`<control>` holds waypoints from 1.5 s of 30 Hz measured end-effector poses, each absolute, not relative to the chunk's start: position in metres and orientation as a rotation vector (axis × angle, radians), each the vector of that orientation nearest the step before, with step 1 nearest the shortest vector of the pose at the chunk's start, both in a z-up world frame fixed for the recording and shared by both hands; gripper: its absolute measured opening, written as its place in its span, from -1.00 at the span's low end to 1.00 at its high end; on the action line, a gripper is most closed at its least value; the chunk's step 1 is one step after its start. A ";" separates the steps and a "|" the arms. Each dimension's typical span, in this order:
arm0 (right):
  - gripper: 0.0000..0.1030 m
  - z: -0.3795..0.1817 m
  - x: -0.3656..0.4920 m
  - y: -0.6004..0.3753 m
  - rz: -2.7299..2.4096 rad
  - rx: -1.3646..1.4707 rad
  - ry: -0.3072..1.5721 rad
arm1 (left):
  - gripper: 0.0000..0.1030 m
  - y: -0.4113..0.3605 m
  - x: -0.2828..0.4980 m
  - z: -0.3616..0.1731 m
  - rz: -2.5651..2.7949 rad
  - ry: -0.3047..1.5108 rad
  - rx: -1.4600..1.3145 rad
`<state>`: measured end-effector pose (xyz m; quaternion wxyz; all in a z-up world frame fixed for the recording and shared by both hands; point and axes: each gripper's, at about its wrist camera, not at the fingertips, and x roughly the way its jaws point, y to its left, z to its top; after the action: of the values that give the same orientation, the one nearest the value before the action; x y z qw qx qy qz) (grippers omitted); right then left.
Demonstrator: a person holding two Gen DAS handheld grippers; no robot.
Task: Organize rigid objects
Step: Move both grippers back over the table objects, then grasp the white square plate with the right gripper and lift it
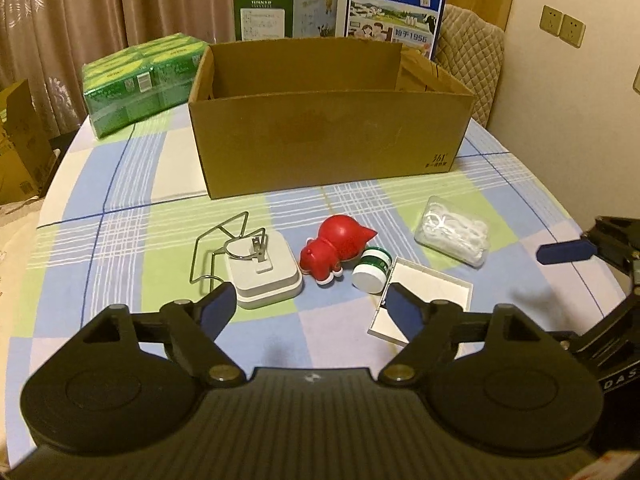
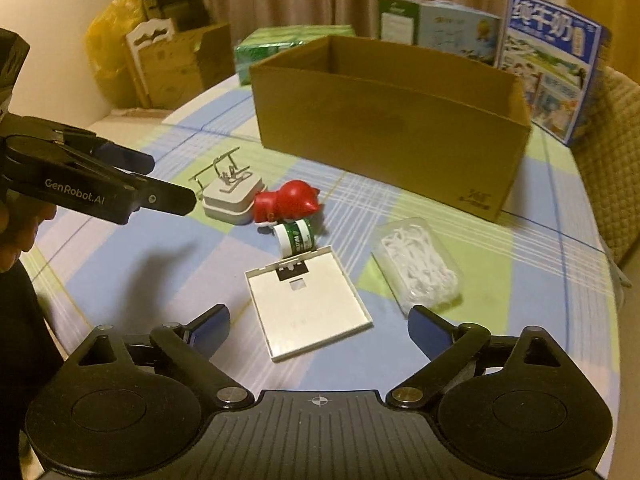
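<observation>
While both hand-held grippers (image 1: 310,306) (image 2: 320,328) gape, floss picks (image 2: 418,266) fill the clear case (image 2: 448,248).

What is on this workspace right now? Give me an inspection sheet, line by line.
Surface: round table under a checked cloth.
Job's things: open cardboard box; in front, white square base with wire frame, red figurine on its side, green-and-white jar on its side, flat white lid, clear case of floss picks.
Clutter: green packs, milk cartons behind the box.
Grippers: left gripper open, empty; right gripper open, empty.
Cables: nothing seen.
Surroundings: curtains, padded chair, wall sockets.
</observation>
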<state>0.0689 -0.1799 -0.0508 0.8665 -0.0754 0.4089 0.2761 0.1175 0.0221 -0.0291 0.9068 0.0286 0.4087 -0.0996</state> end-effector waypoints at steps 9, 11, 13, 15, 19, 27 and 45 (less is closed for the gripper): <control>0.85 -0.085 0.094 -0.156 0.671 -0.269 0.911 | 0.66 0.026 0.132 -0.052 -0.196 0.876 0.064; 0.85 -0.090 0.099 -0.152 0.686 -0.286 0.920 | 0.66 0.028 0.134 -0.057 -0.188 0.882 0.058; 0.87 -0.095 0.104 -0.150 0.700 -0.297 0.926 | 0.66 0.029 0.137 -0.061 -0.183 0.888 0.049; 0.87 -0.100 0.108 -0.148 0.711 -0.311 0.929 | 0.66 0.029 0.139 -0.063 -0.185 0.891 0.040; 0.88 -0.108 0.115 -0.144 0.724 -0.331 0.943 | 0.66 0.027 0.142 -0.065 -0.199 0.890 0.035; 0.88 -0.120 0.122 -0.138 0.732 -0.353 0.964 | 0.66 0.027 0.149 -0.072 -0.197 0.902 0.036; 0.66 -0.114 0.112 -0.139 0.687 -0.318 0.964 | 0.66 0.026 0.146 -0.073 -0.217 0.913 0.049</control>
<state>0.1124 -0.1389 -0.1144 0.8181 -0.1490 0.4524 0.3222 0.1456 0.0258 -0.0728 0.8917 0.0234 0.4398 -0.1044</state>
